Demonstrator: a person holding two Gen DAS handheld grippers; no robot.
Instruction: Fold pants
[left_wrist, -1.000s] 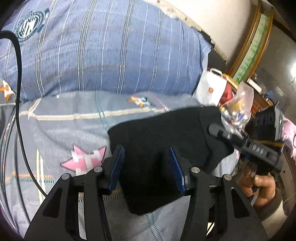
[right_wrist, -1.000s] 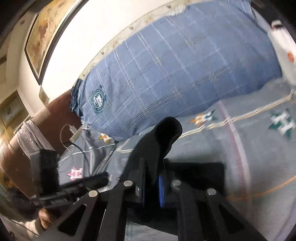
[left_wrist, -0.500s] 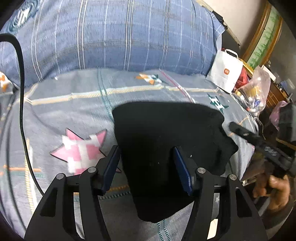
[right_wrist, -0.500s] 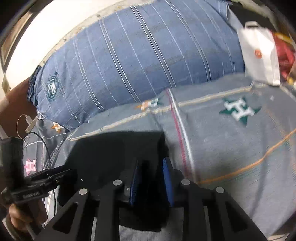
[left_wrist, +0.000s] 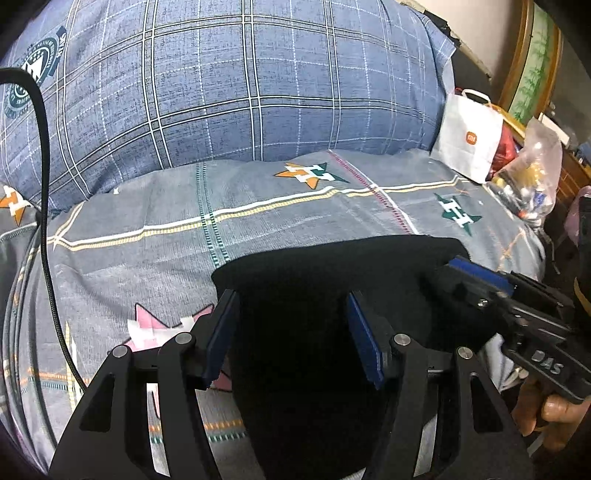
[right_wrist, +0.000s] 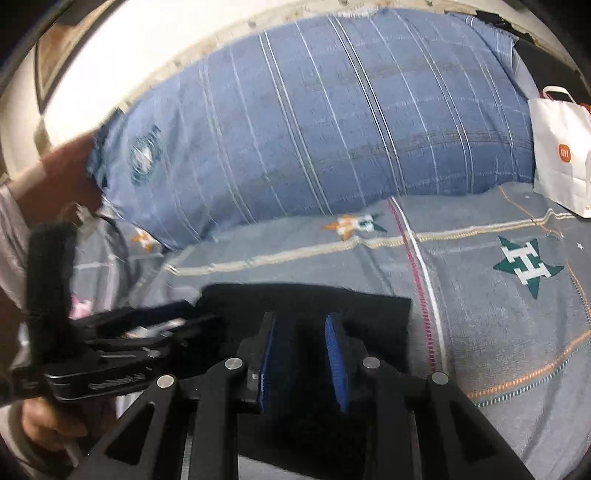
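The black pants (left_wrist: 325, 295) lie folded flat on the grey patterned bedsheet (left_wrist: 147, 258); they also show in the right wrist view (right_wrist: 306, 302). My left gripper (left_wrist: 291, 332) is open just above the pants, its blue pads apart and empty. My right gripper (right_wrist: 301, 354) is open over the pants' right part, holding nothing. It shows from the side in the left wrist view (left_wrist: 480, 280), low over the pants' right edge. The left gripper appears at the left of the right wrist view (right_wrist: 177, 325).
A large blue checked pillow (left_wrist: 240, 85) fills the back of the bed. A white paper bag (left_wrist: 469, 140) and a clear plastic bag (left_wrist: 528, 177) stand at the right. A black cable (left_wrist: 40, 184) runs down the left side.
My right gripper laid the lifted pant fold down flat and opened, letting go of the cloth. The left gripper stayed open above the pants.
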